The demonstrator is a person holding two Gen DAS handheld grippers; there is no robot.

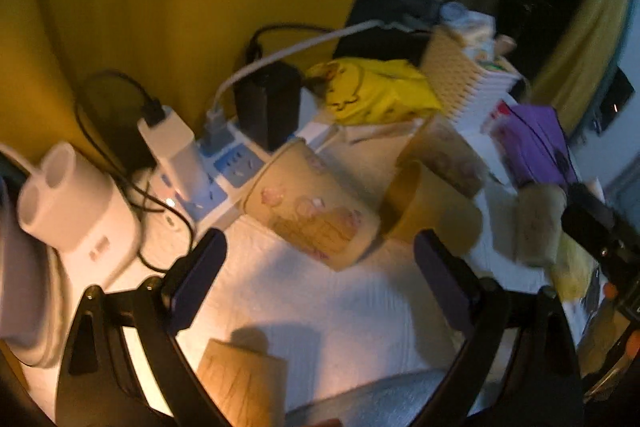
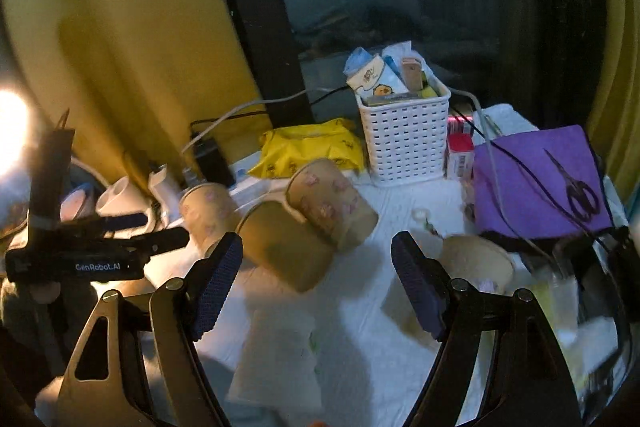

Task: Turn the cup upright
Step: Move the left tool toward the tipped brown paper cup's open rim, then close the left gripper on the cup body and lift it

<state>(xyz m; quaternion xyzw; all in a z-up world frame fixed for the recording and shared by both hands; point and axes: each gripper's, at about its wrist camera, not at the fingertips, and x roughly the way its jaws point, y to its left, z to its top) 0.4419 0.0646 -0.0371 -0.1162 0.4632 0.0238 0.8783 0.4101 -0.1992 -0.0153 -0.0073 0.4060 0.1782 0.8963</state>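
Observation:
Several beige paper cups with pink prints lie on a white cloth (image 1: 320, 307). In the left wrist view one cup (image 1: 312, 205) lies on its side just beyond my open, empty left gripper (image 1: 320, 259). A second cup (image 1: 424, 203) lies with its open mouth facing me, and a third (image 1: 444, 151) lies behind it. In the right wrist view my open, empty right gripper (image 2: 316, 259) faces a plain cup (image 2: 284, 247) and a printed cup (image 2: 332, 203), both on their sides. Another cup (image 2: 204, 215) lies left and one (image 2: 476, 263) right. The left gripper (image 2: 100, 251) shows at the left.
A power strip with chargers (image 1: 216, 163), a white holder (image 1: 68, 199), a yellow packet (image 1: 372, 91), a white basket (image 2: 404, 139), a purple cloth with scissors (image 2: 540, 179) and yellow curtains ring the cloth. Another cup (image 1: 244, 383) lies near me.

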